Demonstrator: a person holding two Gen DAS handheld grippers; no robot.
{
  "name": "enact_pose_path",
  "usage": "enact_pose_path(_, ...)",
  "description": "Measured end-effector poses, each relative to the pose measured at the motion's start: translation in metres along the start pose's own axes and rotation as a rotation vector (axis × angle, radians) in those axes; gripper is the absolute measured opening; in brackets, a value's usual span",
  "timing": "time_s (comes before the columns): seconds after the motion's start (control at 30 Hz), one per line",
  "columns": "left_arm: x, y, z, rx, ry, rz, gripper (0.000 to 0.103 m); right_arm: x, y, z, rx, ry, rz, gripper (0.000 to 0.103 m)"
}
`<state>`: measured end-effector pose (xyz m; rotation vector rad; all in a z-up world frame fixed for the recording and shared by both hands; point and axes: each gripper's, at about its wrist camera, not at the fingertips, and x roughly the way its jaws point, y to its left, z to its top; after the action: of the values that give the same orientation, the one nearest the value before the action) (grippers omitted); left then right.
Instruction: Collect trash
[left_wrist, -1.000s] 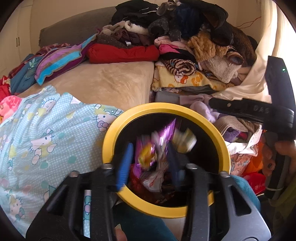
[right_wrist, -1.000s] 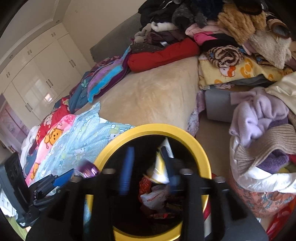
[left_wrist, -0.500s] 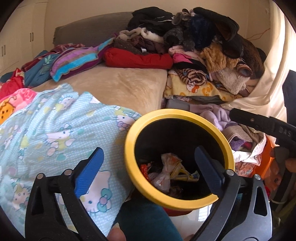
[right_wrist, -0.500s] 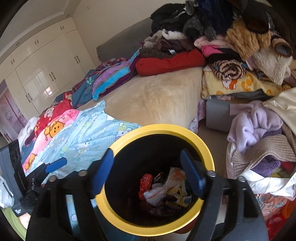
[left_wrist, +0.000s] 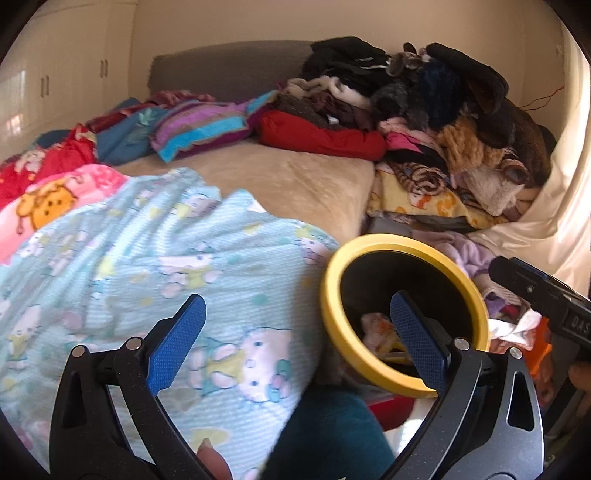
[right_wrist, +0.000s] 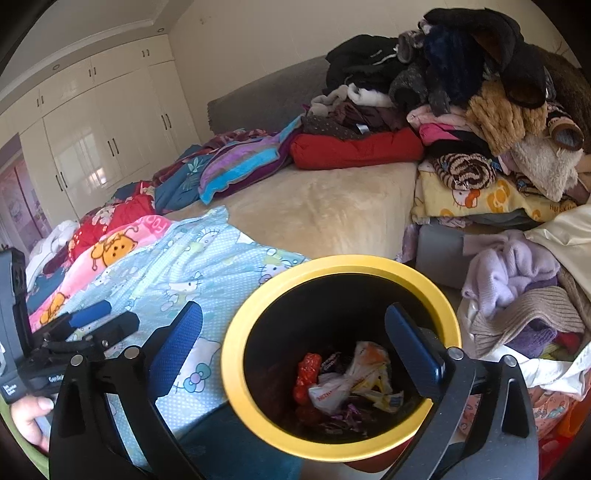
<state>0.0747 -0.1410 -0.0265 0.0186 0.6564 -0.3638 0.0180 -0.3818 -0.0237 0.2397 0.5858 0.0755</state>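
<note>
Trash (right_wrist: 349, 384) is lying at the bottom of the yellow-rimmed bin (right_wrist: 236, 384), over which the right gripper (right_wrist: 293, 343) is being held spread and empty. In the left view, the left gripper (left_wrist: 297, 334), also spread and holding nothing, is being aimed at the patterned blue sheet (left_wrist: 147, 258); before the next pick-up, the bed (left_wrist: 295, 181) is best searched for remaining wrappers.

left claw (left_wrist: 295, 332) gapes empty between blue blanket (left_wrist: 155, 266) and yellow-rimmed bin (left_wrist: 332, 314).
</note>
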Motion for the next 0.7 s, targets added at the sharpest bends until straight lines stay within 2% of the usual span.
enact_pose_path(0.13,-0.012,0.015,-0.002,-0.029,-0.024,0.037,0.092,-0.004,0.016,-0.007,-0.029,-0.037,-0.001,0.096)
enact_pose_path(0.33,-0.034,0.029,-0.011,-0.038,-0.097,0.064,0.092,-0.022,0.038,-0.021,-0.081,-0.184,-0.020,0.097)
enact_pose_path(0.43,-0.045,0.029,-0.018,-0.020,-0.139,0.073,0.092,-0.025,0.044,-0.026,-0.090,-0.219,-0.057,0.097)
enact_pose_path(0.7,-0.060,0.025,-0.026,-0.021,-0.206,0.093,0.092,-0.023,0.044,-0.040,-0.084,-0.249,-0.132,0.097)
